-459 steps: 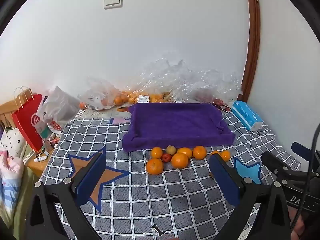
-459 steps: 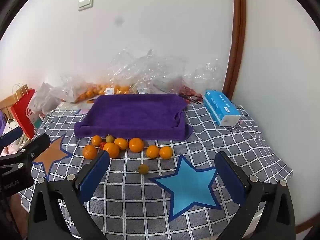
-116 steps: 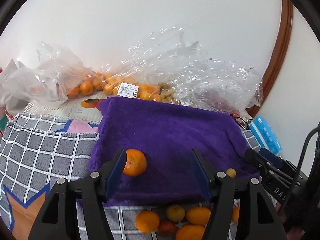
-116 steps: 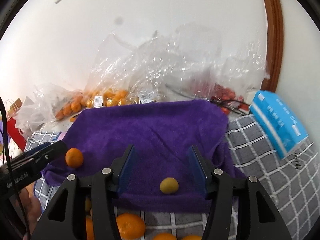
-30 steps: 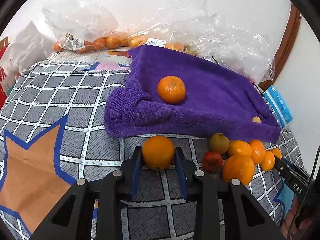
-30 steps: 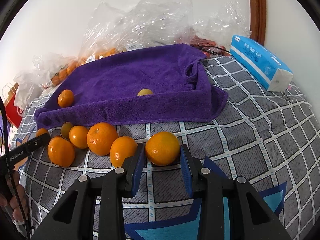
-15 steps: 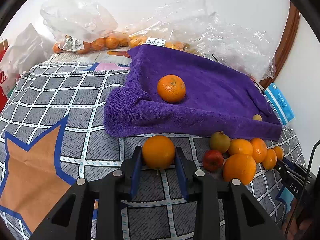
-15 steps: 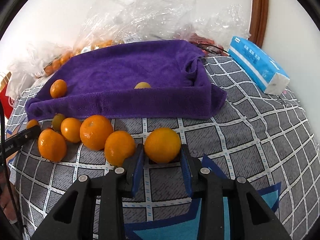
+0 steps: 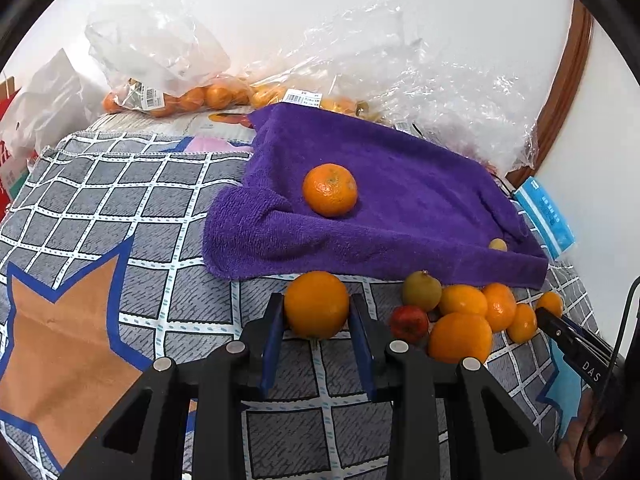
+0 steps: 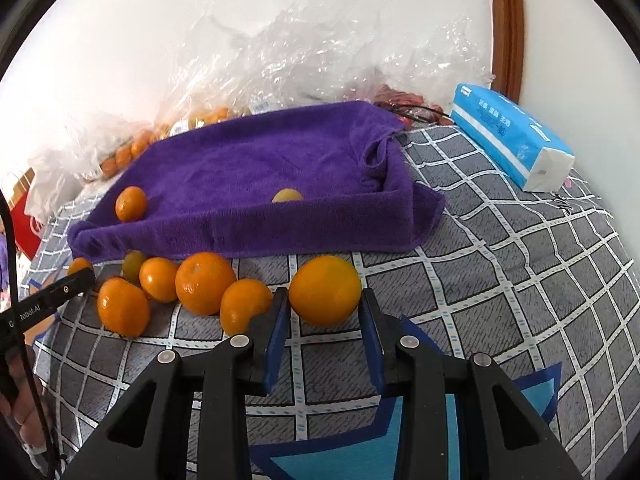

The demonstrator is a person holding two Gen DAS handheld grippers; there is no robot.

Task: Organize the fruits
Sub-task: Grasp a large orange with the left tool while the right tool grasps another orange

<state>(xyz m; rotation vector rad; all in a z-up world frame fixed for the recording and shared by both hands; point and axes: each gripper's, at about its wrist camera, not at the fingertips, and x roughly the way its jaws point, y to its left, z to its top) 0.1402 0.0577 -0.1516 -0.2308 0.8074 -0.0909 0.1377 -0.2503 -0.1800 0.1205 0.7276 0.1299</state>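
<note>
Showing only rightward — tissue pack [image 10: 516,142] beside towel [image 10: 256,176].

The purple towel [image 9: 400,184] lies mostly bare beyond its raised front fold, with only a tangerine [image 9: 329,189] at its left and a small yellow fruit [image 10: 287,196] near its right. Plastic bags [image 10: 304,40] crowd the far edge; a fruit cluster [image 9: 464,316] blocks the middle.

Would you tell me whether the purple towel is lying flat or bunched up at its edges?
Bunched at the edges. The purple towel rises into a raised fold along its near edge, with a crumpled fold at the right corner.
</note>
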